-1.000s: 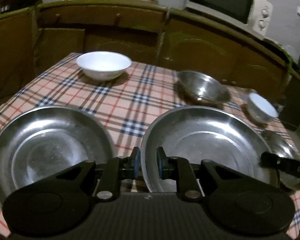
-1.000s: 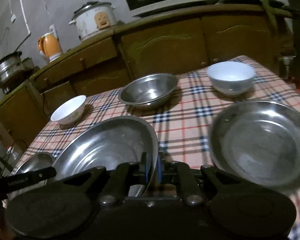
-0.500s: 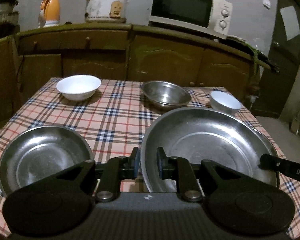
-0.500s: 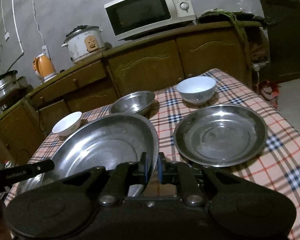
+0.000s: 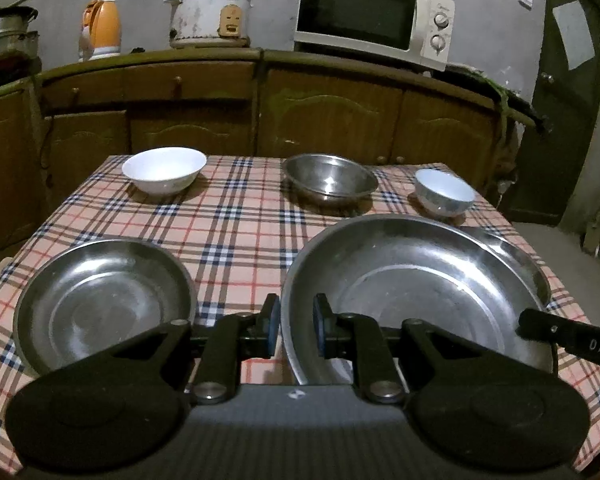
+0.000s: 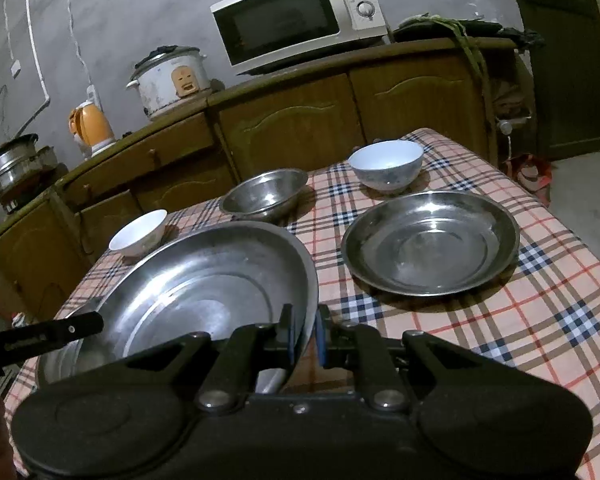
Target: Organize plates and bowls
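Observation:
I hold a large steel plate (image 5: 420,280) (image 6: 204,292) a little above the checked tablecloth by two opposite rims. My left gripper (image 5: 296,330) is shut on its left rim. My right gripper (image 6: 304,334) is shut on its right rim. A smaller steel plate (image 5: 100,304) lies on the cloth left of it, and another steel plate (image 6: 428,240) lies to its right. Along the far side stand a wide white bowl (image 5: 164,168), a steel bowl (image 5: 330,180) (image 6: 264,196) and a small white bowl (image 5: 444,196) (image 6: 386,164).
Brown cabinets (image 5: 324,116) run behind the table, bearing a microwave (image 5: 372,16), a rice cooker (image 5: 210,16) and an orange kettle (image 5: 100,28). A dark door (image 6: 568,60) stands at the right. The table's right edge (image 6: 572,232) drops to the floor.
Both grippers have drawn back from the cabinets and risen a little with the large plate between them. The bowls and plates on the table now look farther off, and more of the room shows.

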### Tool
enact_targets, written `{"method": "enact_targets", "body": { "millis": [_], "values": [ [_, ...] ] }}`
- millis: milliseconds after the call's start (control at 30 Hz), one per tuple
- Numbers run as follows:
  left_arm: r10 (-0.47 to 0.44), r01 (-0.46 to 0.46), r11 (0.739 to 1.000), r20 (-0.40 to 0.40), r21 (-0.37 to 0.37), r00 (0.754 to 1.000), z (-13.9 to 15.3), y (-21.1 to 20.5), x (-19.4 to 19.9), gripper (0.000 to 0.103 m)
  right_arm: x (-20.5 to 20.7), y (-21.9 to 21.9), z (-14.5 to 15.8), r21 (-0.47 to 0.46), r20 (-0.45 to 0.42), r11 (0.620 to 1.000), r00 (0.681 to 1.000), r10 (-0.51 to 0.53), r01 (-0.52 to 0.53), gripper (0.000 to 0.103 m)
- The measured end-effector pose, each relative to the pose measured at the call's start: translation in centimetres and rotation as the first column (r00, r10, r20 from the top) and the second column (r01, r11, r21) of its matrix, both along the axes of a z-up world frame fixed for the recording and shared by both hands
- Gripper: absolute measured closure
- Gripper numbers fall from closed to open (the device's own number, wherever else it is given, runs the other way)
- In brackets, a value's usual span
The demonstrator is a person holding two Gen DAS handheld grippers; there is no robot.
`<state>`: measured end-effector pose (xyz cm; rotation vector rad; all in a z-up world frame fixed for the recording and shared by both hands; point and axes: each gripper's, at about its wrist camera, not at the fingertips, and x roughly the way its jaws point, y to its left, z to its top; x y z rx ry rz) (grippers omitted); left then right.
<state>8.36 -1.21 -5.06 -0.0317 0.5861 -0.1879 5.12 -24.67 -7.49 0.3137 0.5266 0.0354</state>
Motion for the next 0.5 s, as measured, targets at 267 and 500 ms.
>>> {"method": "enact_targets", "body": {
  "millis": [267,500],
  "values": [
    [0.014,-0.014,1.0,0.0,0.013,1.0,-0.23,0.42,-0.3,0.085,0.3,0.55,-0.66,-0.005,-0.011,1.0,1.0,0.014,-0.014,0.088],
    [0.02,-0.02,0.999,0.0,0.029,1.0,-0.59,0.36,-0.41,0.085,0.6,0.69,-1.11,-0.011,-0.021,1.0,1.0,0.02,-0.02,0.088]
  ]
}}
